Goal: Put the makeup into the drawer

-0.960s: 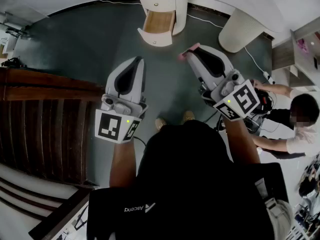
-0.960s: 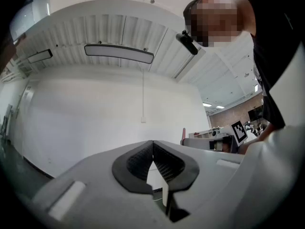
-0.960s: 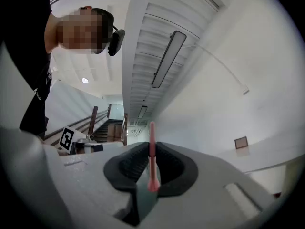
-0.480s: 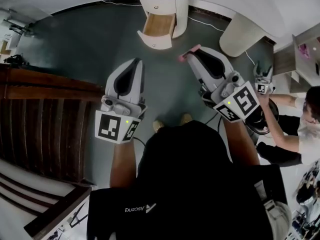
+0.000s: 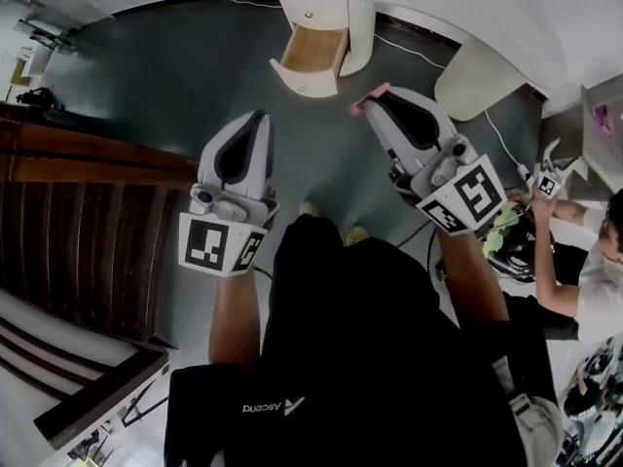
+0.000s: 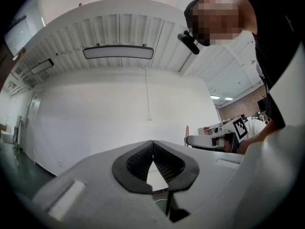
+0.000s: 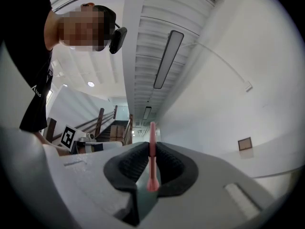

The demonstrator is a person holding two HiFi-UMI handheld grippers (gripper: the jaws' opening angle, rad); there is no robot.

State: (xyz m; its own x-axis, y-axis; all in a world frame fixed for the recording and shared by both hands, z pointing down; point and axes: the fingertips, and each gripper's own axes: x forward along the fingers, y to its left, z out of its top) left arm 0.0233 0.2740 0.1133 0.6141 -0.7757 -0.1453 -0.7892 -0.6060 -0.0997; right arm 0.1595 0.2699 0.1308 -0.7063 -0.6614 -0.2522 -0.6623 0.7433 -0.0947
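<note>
Right claw (image 5: 374,102) is clamped on a slim pink stick of makeup (image 7: 152,130), pinched between the black ribbed pads (image 7: 131,163) with one end poking past the tips. Left claw (image 6: 153,143) is pressed together on itself, with nothing between its jaws. Both hang side by side above the dark grey floor (image 5: 175,76). Ahead of them, well apart from the makeup, a white rounded drawer (image 5: 313,49) with a bare wooden bottom stands pulled open.

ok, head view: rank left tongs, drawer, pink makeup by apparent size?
1. left tongs, largest, but nearest the camera
2. drawer
3. pink makeup, smallest; mostly hidden in the right tongs
</note>
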